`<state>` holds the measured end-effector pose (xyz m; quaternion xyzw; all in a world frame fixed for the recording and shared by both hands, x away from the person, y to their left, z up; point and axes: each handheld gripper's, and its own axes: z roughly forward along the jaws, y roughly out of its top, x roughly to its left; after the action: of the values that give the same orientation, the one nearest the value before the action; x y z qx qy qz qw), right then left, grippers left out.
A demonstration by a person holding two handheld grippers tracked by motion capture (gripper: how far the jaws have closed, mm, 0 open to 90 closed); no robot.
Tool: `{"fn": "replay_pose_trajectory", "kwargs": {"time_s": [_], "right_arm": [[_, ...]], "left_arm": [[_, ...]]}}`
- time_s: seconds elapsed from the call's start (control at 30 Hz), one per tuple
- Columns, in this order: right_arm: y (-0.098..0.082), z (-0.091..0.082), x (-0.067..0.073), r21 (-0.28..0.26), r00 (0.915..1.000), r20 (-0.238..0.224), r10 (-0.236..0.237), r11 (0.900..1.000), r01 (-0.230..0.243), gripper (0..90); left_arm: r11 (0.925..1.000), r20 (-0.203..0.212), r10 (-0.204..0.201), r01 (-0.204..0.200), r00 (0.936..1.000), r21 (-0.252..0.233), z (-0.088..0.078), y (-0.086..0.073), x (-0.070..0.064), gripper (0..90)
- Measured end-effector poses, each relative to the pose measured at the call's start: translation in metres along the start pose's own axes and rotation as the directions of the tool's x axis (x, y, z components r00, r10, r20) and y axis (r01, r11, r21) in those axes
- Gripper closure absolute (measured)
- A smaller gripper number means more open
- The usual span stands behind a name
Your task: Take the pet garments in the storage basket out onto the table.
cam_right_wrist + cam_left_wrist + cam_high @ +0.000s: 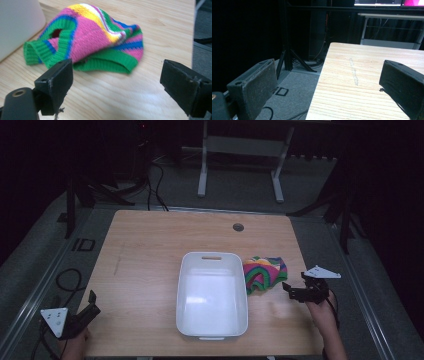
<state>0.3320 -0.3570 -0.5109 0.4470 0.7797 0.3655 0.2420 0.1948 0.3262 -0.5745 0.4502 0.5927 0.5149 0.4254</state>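
A knitted cloth (264, 272) striped in pink, green, blue and yellow lies crumpled on the wooden table (150, 245), against the right side of a white plastic bin (212, 256). The bin holds nothing that I can see. My right gripper (289, 289) hovers just right of the cloth, pointing at it. In the right gripper view its jaws (116, 72) stand open and empty, with the cloth (95, 40) a short way beyond them and the bin wall (17, 22) at top left. My left gripper (92, 302) rests open at the table's near left corner (329, 75), holding nothing.
A round cable hole (238, 227) sits near the table's far edge. Black stands (75, 195) and cables (67, 280) crowd the grey floor to the left. A white desk frame (240, 165) stands behind. The table's right edge runs close to my right hand.
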Motion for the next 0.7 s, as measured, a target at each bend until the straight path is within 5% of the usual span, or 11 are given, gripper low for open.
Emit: {"fn": "replay_pose_trajectory", "kwargs": {"time_s": [0.3, 0.37, 0.53, 0.7], "right_arm": [[-0.027, -0.015, -0.002, -0.083, 0.9926, 0.111, 0.050, 0.996, -0.040, 11.1], [-0.039, -0.022, -0.004, -0.121, 0.9853, 0.147, 0.087, 0.990, -0.070, 11.1], [-0.054, -0.029, -0.003, -0.144, 0.9809, 0.172, 0.091, 0.987, -0.066, 11.1], [-0.073, -0.037, -0.003, -0.198, 0.9672, 0.199, 0.158, 0.973, -0.118, 11.2]], "left_arm": [[1.0000, 0.000, -0.003, 0.003, 1.0000, -0.002, 0.000, 0.000, 0.000, 1.9], [1.0000, 0.000, -0.004, 0.004, 1.0000, -0.002, 0.000, 0.000, 0.000, 1.8], [1.0000, 0.000, -0.002, 0.002, 1.0000, -0.001, 0.000, 0.000, 0.000, 1.8], [1.0000, 0.000, -0.001, 0.001, 1.0000, 0.000, 0.000, 0.000, 0.000, 1.8]]}}
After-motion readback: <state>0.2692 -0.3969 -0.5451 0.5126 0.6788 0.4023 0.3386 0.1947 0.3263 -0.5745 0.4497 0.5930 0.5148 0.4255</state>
